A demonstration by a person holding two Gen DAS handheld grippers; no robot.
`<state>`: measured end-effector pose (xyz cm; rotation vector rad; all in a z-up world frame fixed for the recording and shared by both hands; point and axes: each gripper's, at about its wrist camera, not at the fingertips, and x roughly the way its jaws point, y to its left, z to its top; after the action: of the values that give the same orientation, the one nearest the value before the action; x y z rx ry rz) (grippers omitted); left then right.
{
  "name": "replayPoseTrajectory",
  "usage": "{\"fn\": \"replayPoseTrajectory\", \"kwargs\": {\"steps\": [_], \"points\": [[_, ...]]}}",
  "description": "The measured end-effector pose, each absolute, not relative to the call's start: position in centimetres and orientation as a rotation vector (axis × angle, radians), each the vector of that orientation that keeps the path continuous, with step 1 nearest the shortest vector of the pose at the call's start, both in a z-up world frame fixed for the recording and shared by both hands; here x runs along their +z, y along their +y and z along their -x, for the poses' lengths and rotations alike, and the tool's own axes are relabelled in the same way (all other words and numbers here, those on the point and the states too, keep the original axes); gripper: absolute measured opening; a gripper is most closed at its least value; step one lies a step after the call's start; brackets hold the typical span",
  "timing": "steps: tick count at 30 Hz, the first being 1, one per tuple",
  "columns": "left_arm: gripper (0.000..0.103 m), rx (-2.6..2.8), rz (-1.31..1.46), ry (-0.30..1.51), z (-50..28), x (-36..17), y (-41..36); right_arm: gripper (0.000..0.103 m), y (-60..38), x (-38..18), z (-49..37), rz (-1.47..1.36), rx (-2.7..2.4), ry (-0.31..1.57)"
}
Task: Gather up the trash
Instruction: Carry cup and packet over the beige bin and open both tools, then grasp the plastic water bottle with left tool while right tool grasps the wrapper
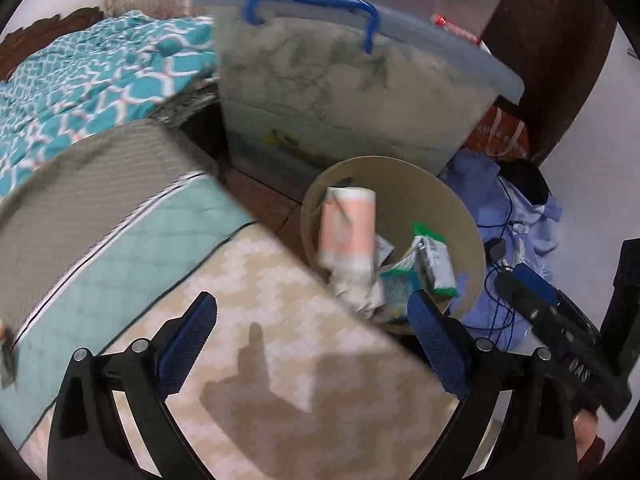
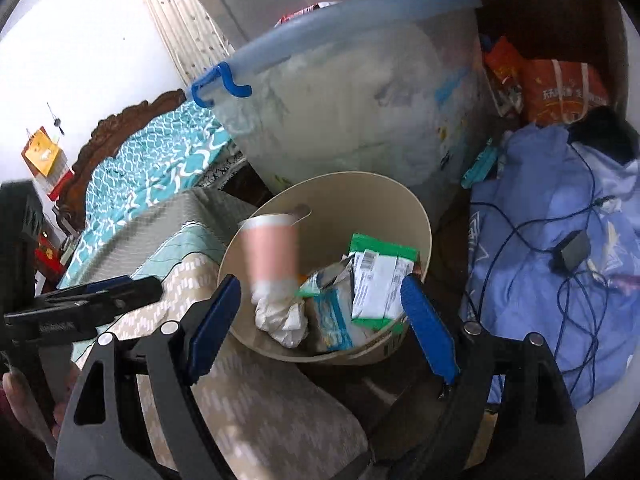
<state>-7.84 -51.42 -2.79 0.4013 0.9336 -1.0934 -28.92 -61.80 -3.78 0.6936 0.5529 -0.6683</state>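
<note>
Blue-padded right tool (image 2: 322,312) gapes above barcode-labelled wrapper (image 2: 378,282).

Bedroom, daylit and cluttered. Pale wall (image 2: 80,40) at far left, calendar (image 2: 42,156) hung on it. Carved dark wooden headboard (image 2: 120,128) beneath, bed under a teal patterned quilt (image 1: 80,80). Nearer, mattress edge with beige checked cover (image 1: 280,320) and mint quilted layer (image 1: 120,248). Dark reddish floor (image 1: 256,200) between. Large translucent storage bin (image 1: 340,92) with blue handle (image 1: 312,4) behind. Dark wooden door (image 1: 552,40) at far right. Heap of blue cloth (image 2: 552,220) on the floor at right, cable (image 2: 528,236) and charger (image 2: 574,250) across it, orange bag (image 2: 560,88) beyond.
</note>
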Motion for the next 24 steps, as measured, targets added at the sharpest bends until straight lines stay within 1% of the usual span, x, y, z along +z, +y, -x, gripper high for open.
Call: {"fn": "replayPoseTrajectory", "kwargs": {"steps": [5,10,13,17,18,21,24], "points": [[0.092,-1.013,-0.352,0.971,5.3,-3.5,-43.3,0.082,-58.4,-3.8,26.6,-0.695,-0.534,0.585],[0.091,-0.86,-0.307,1.006,2.0,-4.3,-31.7,0.082,-54.5,-2.7,21.9,-0.644,-0.364,0.619],[0.092,-0.733,-0.279,0.956,-0.2,-3.1,-24.2,0.081,-51.3,-2.3,18.2,-0.602,-0.258,0.662],[0.093,-0.516,-0.295,0.862,-4.1,-0.9,-16.3,0.081,-47.0,-2.1,12.5,-0.561,-0.13,0.725],[0.095,-0.468,-0.299,0.85,-5.2,-0.6,-15.1,0.081,-46.1,-2.1,11.3,-0.55,-0.105,0.737],[0.095,-0.397,-0.314,0.843,-9.3,-0.2,-12.9,0.081,-43.4,-1.9,7.0,-0.528,-0.023,0.765],[0.095,-0.387,-0.425,0.866,-12.7,-1.5,-14.2,0.081,-41.8,-1.9,2.1,-0.533,0.034,0.794]]}}
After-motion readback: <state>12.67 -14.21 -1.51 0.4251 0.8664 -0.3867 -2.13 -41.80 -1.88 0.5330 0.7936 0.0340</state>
